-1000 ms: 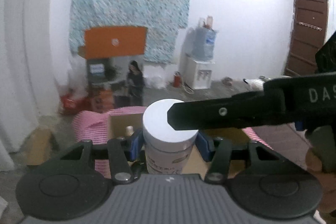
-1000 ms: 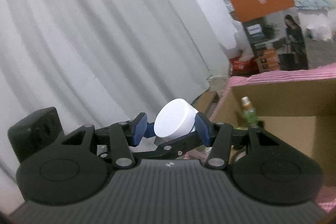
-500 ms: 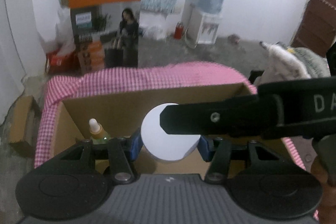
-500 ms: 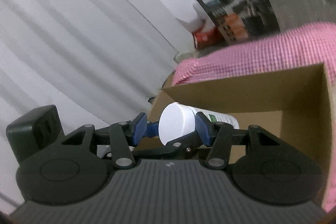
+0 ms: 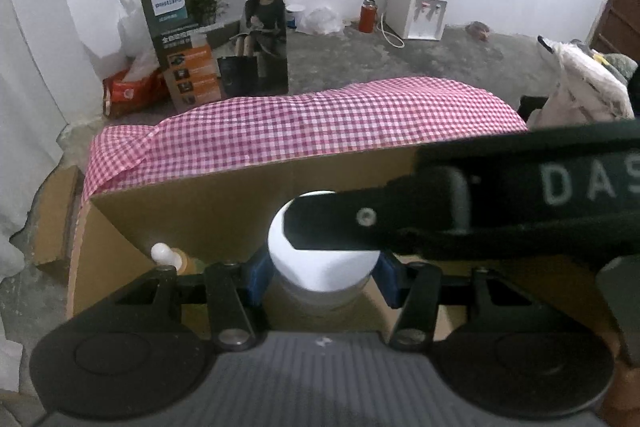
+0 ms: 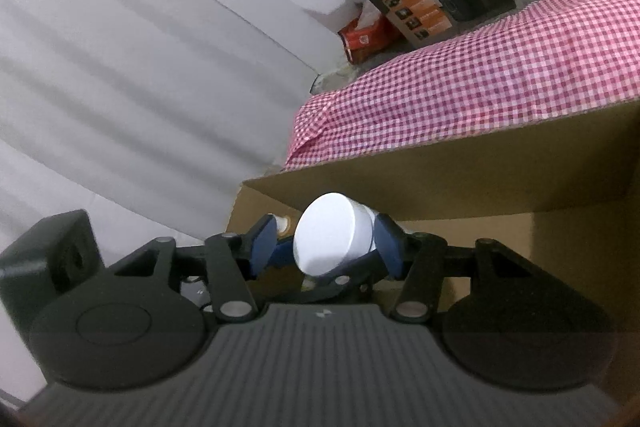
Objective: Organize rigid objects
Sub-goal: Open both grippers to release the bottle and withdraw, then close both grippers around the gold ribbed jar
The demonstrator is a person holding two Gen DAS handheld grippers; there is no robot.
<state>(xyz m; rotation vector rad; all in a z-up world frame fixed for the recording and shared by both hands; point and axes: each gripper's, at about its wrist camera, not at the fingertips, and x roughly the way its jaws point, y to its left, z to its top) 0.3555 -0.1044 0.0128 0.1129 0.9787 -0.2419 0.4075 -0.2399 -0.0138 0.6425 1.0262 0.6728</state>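
Observation:
A white-lidded jar [image 5: 322,265] is held inside an open cardboard box [image 5: 192,211]. My left gripper [image 5: 320,277] is shut on the jar, its blue pads at the jar's sides. My right gripper [image 6: 326,247] also brackets the jar [image 6: 328,243] from the side; its right pad touches the jar, and its left pad stands a little off. A finger of the right gripper crosses over the lid in the left wrist view. A small bottle with a white cap [image 5: 164,253] stands in the box's left corner.
The box sits on a table with a pink checked cloth [image 5: 304,119]. Beyond it stand a printed carton [image 5: 216,39], a water dispenser [image 5: 424,3] and a grey floor. A white curtain [image 6: 140,67] hangs at the left.
Both grippers have carried the jar down and forward, from above the box to inside it. The views have tilted downward, and the box's far wall now fills more of them.

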